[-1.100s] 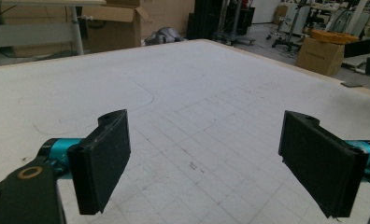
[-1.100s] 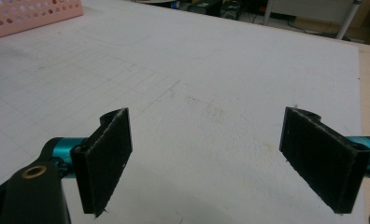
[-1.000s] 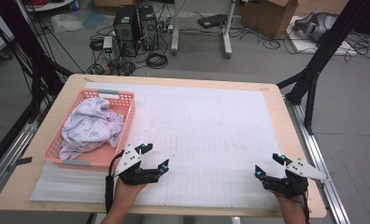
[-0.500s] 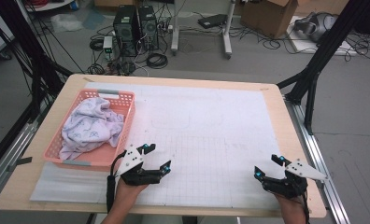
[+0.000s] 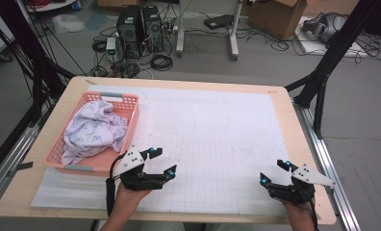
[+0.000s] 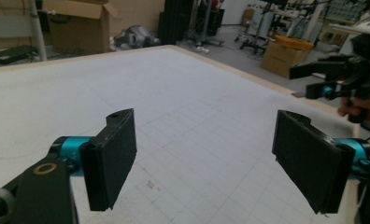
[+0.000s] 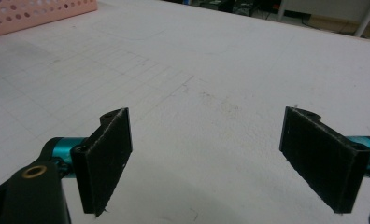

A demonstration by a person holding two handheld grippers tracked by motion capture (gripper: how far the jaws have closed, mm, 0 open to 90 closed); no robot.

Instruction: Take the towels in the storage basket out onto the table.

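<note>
A pink plastic basket (image 5: 130, 103) stands at the table's left and holds a crumpled pale cloth (image 5: 92, 131) with a faint print. My left gripper (image 5: 161, 161) hovers open just right of the basket's near corner, nothing between its jaws. In the left gripper view my left gripper (image 6: 204, 158) has its black pads wide apart over the white gridded sheet (image 6: 174, 112). My right gripper (image 5: 274, 172) is open near the table's front right; in its own view the right gripper (image 7: 206, 158) is empty, and the basket's (image 7: 33, 14) wall shows at top left.
A white gridded sheet (image 5: 212, 130) covers most of the wooden table (image 5: 294, 125). Beyond the far edge, on the floor, are computer towers (image 5: 140, 24), cables and cardboard boxes (image 5: 275, 12). Black frame posts (image 5: 323, 72) stand at both sides. The other hand's gripper (image 6: 342, 77) appears in the left gripper view.
My left gripper has shifted slightly right and toward the table's front. The right gripper has barely moved. Both stay open.
</note>
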